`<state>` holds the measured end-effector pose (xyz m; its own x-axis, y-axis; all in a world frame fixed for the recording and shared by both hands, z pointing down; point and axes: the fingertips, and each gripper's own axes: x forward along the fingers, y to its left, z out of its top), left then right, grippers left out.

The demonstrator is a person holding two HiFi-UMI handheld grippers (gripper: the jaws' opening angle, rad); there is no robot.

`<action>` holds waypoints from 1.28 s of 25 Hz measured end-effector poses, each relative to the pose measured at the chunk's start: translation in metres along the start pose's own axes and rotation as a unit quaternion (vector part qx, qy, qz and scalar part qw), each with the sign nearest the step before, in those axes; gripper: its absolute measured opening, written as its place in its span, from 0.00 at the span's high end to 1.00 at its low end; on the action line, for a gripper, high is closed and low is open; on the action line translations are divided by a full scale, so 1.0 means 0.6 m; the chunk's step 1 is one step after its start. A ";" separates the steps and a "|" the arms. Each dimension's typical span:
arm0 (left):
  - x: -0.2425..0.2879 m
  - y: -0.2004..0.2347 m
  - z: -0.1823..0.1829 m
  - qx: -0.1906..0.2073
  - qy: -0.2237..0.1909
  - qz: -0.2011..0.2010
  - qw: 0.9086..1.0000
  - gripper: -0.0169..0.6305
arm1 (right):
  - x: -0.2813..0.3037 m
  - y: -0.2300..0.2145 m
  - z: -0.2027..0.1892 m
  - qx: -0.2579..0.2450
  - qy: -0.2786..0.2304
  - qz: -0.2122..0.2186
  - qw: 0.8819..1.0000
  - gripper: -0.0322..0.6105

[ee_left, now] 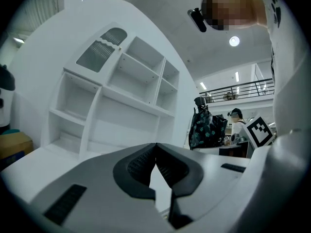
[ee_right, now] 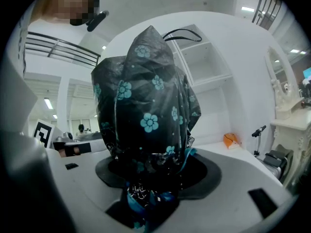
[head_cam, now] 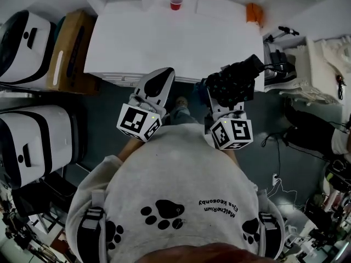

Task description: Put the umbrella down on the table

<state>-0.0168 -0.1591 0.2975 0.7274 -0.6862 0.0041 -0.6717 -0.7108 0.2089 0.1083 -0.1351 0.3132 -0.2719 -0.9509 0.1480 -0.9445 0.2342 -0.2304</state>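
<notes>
So far nothing is set down: our right hand-held gripper (ee_right: 150, 181) is clamped on the folded black umbrella with blue flowers (ee_right: 146, 106), held in the air at the near edge of the white surface (head_cam: 164, 43). Our left hand-held gripper (ee_left: 156, 164) is closed and empty.

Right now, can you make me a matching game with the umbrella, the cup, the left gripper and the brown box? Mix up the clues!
Things:
1. umbrella
2. cup
3. left gripper
4. brown box

Clues:
A. beside the table's left edge
B. fingers shut, holding nothing
C. red, at the table's far edge
D. black with blue flowers

Pairs: 1-D, 2-C, 3-B, 4-A
</notes>
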 end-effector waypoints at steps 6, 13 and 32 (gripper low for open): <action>0.091 0.051 0.013 0.001 -0.001 0.034 0.999 0.95 | 0.087 -0.067 0.023 -0.004 0.013 0.021 1.000 0.52; 0.179 0.079 0.012 0.002 -0.009 0.056 0.998 0.94 | 0.168 -0.123 0.032 -0.013 0.026 0.055 0.998 0.52; 0.262 0.134 -0.022 -0.018 0.048 0.040 0.998 0.95 | 0.260 -0.170 -0.020 0.010 0.092 0.053 0.994 0.52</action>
<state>0.0457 -0.3221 0.3280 0.6833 -0.7211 0.1146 -0.7236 -0.6478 0.2384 0.1601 -0.3047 0.3711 -0.4005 -0.8676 0.2946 -0.9053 0.3251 -0.2734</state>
